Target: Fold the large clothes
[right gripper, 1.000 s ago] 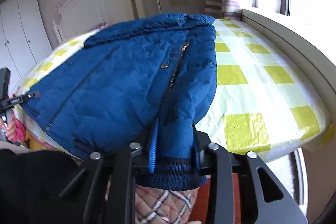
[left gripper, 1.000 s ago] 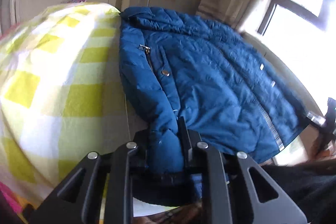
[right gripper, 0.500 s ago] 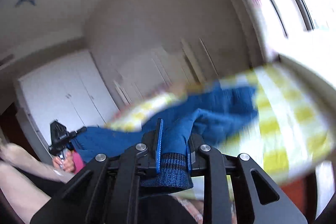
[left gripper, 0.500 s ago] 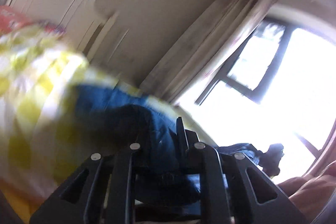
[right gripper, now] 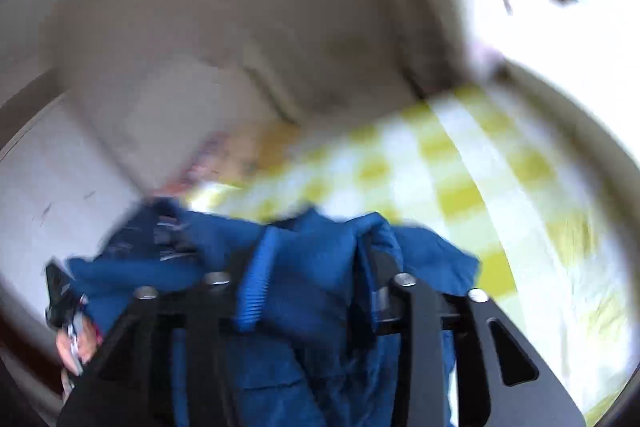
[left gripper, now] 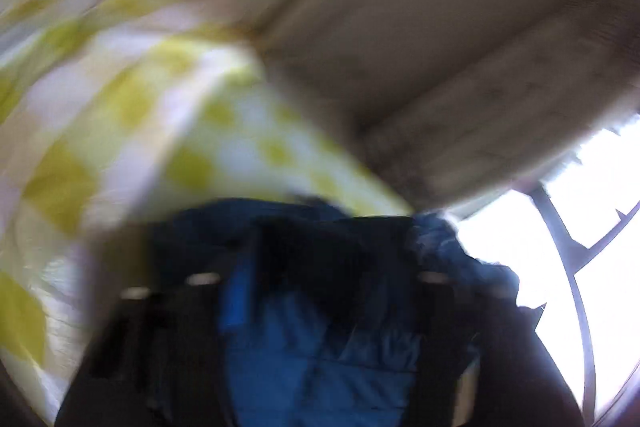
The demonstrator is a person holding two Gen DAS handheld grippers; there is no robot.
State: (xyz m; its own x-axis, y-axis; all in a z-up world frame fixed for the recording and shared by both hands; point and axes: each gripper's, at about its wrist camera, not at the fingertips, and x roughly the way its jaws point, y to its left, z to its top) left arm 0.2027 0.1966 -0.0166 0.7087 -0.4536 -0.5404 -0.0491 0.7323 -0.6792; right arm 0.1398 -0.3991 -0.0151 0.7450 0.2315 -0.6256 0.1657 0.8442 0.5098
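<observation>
The blue quilted padded jacket (right gripper: 288, 355) lies bunched on the yellow-and-white checked bed (right gripper: 472, 187), between both sets of jaws. The right gripper (right gripper: 316, 279) and left gripper (left gripper: 316, 279) have just been opening; through the blur, both appear released. The jacket is soft, bulky, light and slippery-faced. Grasp it at the ribbed cuffs or hem.

Yellow-checked bedspread (right gripper: 460, 163) (blurred), bright window (left gripper: 560, 227), beige wall (left gripper: 400, 7).

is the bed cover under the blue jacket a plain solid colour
No, the bed cover beyond the blue jacket is a yellow and white check, plain in the right wrist view despite the blur.
</observation>
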